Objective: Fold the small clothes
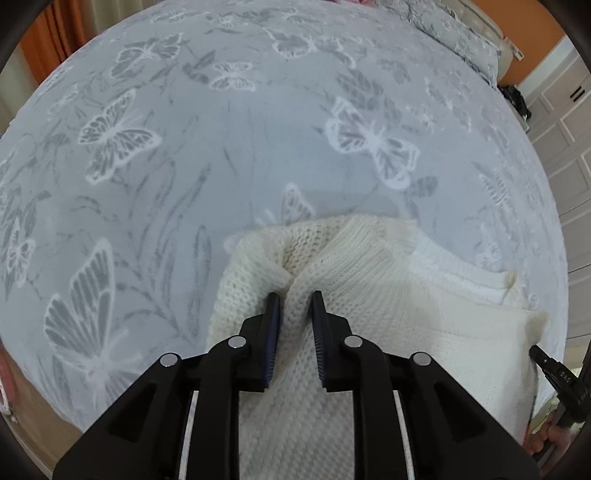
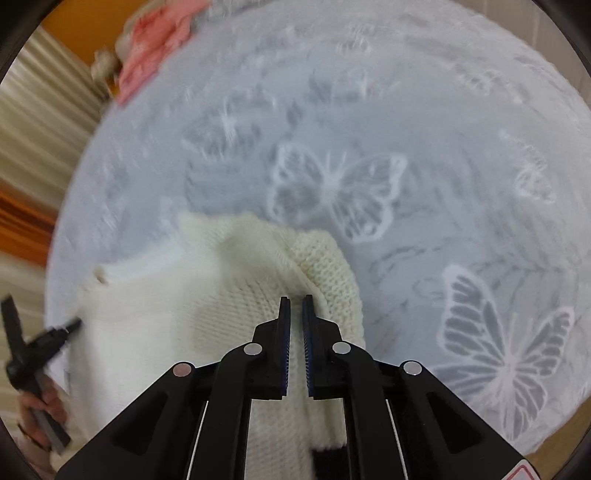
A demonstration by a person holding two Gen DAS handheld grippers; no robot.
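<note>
A cream knitted sweater lies partly folded on the bed, near its front edge. My left gripper is shut on a bunched fold of the sweater at its left side, knit pinched between the blue pads. In the right wrist view the same sweater fills the lower left. My right gripper is shut on a fold at the sweater's right edge. Each gripper shows in the other's view: the right one at the far right edge, the left one at the far left edge.
The bed is covered by a pale grey bedspread with white butterfly print. A pillow lies at the far right corner, with white cabinets beyond. A pink cloth lies at the far left bed edge, by curtains.
</note>
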